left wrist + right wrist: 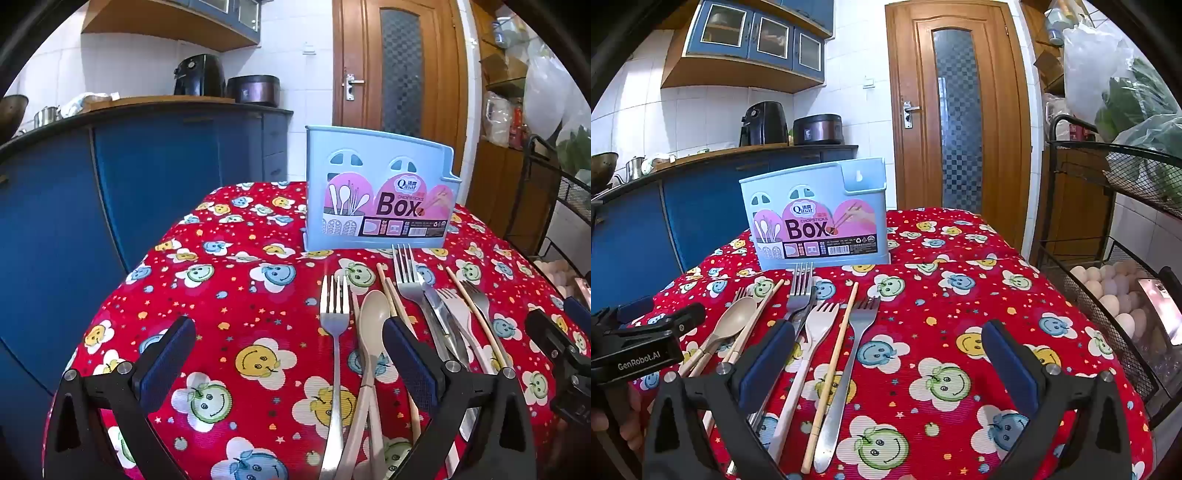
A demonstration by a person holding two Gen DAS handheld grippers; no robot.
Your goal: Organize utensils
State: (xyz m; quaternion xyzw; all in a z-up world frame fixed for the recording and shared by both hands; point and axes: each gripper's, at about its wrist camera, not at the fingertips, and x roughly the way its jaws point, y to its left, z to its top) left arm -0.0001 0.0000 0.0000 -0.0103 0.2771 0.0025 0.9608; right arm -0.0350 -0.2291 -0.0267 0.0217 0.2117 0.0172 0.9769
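Note:
A pale blue chopsticks box (380,192) (816,214) stands upright at the far side of the red smiley-pattern tablecloth (236,258). In front of it lie loose utensils: a metal fork (334,314), a beige spoon (373,317) (738,314), wooden chopsticks (397,306) (836,354), a knife (439,321), a beige plastic fork (816,325) and two more metal forks (801,284) (858,325). My left gripper (290,354) hovers open above the fork and spoon. My right gripper (888,354) is open over the rightmost fork and bare cloth.
A black wire rack (1082,280) holding eggs (1115,295) stands close to the table's right edge. Blue kitchen cabinets (147,184) run along the left, and a wooden door (960,110) is behind the table. A hand (613,421) holds the left gripper's handle.

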